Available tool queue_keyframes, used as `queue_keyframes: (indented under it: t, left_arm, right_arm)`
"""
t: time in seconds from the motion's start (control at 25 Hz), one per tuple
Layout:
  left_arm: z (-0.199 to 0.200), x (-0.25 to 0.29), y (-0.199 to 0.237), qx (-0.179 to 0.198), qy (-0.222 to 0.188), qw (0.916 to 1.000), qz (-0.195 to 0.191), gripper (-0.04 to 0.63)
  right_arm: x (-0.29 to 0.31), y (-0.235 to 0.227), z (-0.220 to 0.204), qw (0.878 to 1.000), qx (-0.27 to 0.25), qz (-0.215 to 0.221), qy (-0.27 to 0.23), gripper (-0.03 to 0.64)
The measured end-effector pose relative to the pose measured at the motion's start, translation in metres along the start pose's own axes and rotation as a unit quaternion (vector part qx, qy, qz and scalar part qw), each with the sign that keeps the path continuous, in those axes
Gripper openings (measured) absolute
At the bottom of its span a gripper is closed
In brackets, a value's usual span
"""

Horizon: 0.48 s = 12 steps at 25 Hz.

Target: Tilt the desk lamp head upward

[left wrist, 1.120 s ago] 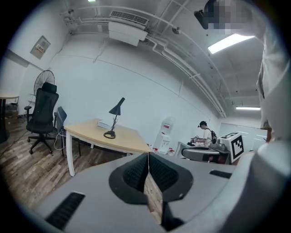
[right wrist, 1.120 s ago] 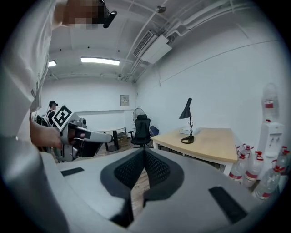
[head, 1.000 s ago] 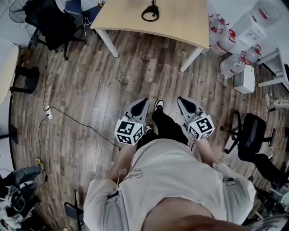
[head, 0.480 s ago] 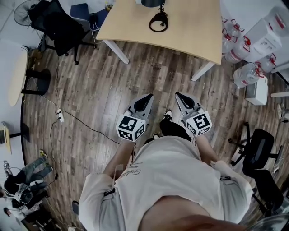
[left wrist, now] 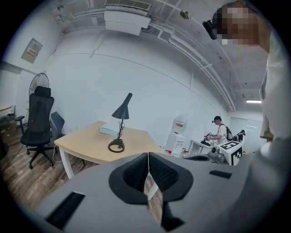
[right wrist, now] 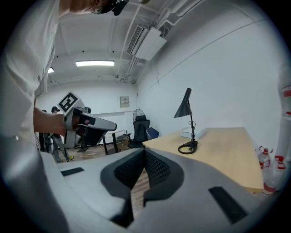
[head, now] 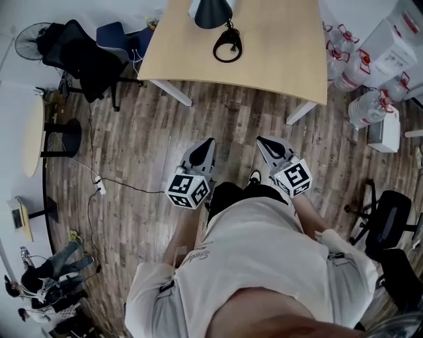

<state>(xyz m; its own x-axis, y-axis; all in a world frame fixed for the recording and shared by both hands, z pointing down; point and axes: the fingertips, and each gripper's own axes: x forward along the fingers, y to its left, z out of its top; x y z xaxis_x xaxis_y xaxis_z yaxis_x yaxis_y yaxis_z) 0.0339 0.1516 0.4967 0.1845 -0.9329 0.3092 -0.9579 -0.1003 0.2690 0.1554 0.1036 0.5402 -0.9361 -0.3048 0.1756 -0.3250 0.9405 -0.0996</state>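
Left gripper [head: 207,146] and right gripper [head: 265,142], jaws together and empty, face the desk lamp [head: 213,12] well beyond their fingers, presumably awaiting approach.

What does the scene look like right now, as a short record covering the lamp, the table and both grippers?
lamp: black desk lamp, standing on the table's far side, shade angled downward
table: light wooden table, ahead of both grippers
left gripper: shut, empty, over the floor, short of the table
right gripper: shut, empty, beside the left one
task state: lamp not yet touched
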Motion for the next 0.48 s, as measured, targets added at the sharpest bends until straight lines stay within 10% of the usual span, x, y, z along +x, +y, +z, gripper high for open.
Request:
queue_keyframes:
  t: [0.48]
  left_arm:
    - [0.027,0.028,0.07,-0.002,-0.008,0.9999,-0.008,0.017]
  right_arm:
    - [0.067,-0.024,-0.009,0.999,0.017,-0.005,0.039,-0.005]
